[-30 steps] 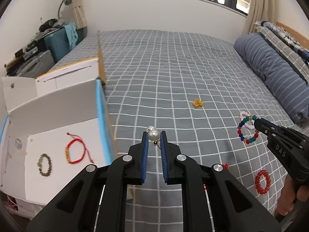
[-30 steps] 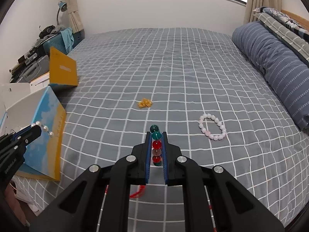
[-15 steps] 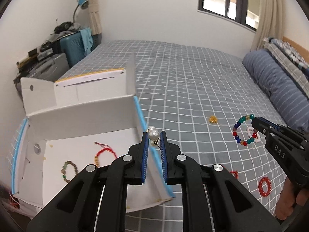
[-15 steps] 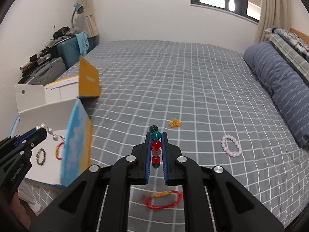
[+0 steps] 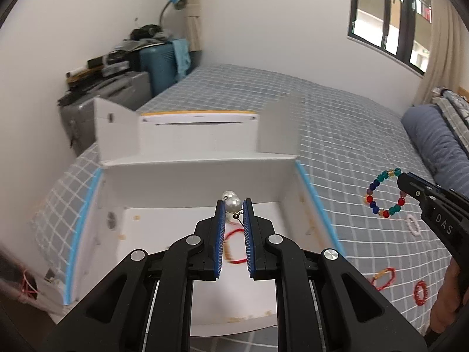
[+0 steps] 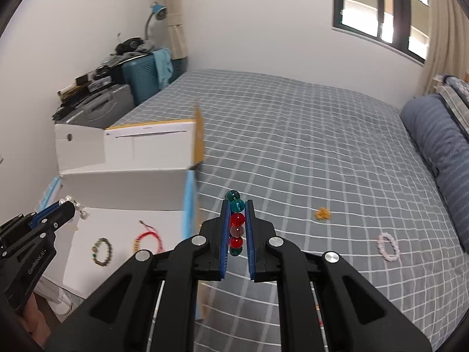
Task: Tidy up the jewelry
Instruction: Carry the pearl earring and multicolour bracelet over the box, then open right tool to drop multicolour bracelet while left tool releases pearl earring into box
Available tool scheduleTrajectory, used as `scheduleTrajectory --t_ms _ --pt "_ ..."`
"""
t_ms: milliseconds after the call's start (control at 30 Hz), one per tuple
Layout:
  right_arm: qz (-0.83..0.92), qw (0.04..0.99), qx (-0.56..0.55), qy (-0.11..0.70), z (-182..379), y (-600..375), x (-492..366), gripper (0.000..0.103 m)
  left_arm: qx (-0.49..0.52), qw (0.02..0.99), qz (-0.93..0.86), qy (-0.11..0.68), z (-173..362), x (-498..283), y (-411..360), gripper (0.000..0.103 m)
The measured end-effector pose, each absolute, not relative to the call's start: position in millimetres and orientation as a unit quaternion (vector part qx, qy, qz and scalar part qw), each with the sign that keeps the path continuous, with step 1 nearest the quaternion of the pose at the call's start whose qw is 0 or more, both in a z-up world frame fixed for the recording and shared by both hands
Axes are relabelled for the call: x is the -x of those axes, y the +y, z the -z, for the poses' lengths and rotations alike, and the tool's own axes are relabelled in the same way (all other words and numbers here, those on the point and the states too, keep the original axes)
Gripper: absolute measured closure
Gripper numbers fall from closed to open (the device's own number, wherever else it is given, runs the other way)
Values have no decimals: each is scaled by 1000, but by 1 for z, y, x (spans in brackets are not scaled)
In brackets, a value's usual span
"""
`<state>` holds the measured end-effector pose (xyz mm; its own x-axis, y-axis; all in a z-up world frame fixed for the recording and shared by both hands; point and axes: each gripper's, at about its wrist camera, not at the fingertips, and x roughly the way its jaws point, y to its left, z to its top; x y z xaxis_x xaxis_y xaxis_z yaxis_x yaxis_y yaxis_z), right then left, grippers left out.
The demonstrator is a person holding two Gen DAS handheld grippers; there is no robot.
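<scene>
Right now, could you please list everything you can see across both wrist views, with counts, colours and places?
Pearl piece: one, white, pinched in the left gripper above the box.
Multicolour bead bracelet: one, teal, red and blue, hanging from the right gripper.
Box: one, white card with blue edges, open on the bed's left side.
Red cord bracelet: one, on the box floor.
Dark bead bracelet: one, brown-green, on the box floor left of the red cord.
Pale bead bracelet: one, pinkish white, on the bedspread.
Orange piece: one, on the bedspread.
Red bead ring: one, on the bedspread.
Bedspread: one, grey check.
Left gripper: shut.
Right gripper: shut.
</scene>
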<state>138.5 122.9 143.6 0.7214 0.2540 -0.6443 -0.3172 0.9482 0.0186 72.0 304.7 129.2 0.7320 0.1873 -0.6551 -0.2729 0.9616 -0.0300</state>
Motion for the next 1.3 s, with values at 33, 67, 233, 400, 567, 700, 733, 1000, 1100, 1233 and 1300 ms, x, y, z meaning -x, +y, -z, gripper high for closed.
scheduleTrajectory --t_ms 33,67,233,400,567,700,733,1000,1100,1233,1300 --pt "-162 924 45 342 -143 132 -138 94 57 927 -134 345 -128 -69 311 91" --pt "-169 923 46 344 -142 139 -137 94 57 926 -141 345 -128 -66 317 91" --pt "-198 913 55 351 -131 182 -131 94 69 919 -156 356 -117 -56 344 91" --pt "-215 905 61 363 -113 212 -127 94 86 908 -165 375 -98 -53 370 91" --pt "-220 893 65 387 -88 237 -133 94 104 895 -177 397 -78 -60 390 91" --pt "-217 885 73 406 -69 251 -137 94 105 887 -179 412 -65 -67 393 91" --pt "-216 883 75 409 -66 252 -138 94 105 886 -177 416 -62 -68 393 91" --pt "-210 875 83 429 -49 257 -145 94 108 875 -180 437 -47 -75 399 91" --pt "-207 873 86 432 -46 259 -146 94 110 873 -179 441 -45 -76 399 91" --pt "-206 875 87 430 -46 259 -145 91 109 870 -181 445 -43 -76 400 90" --pt "-205 878 91 423 -49 260 -144 88 110 870 -184 444 -45 -76 400 89"
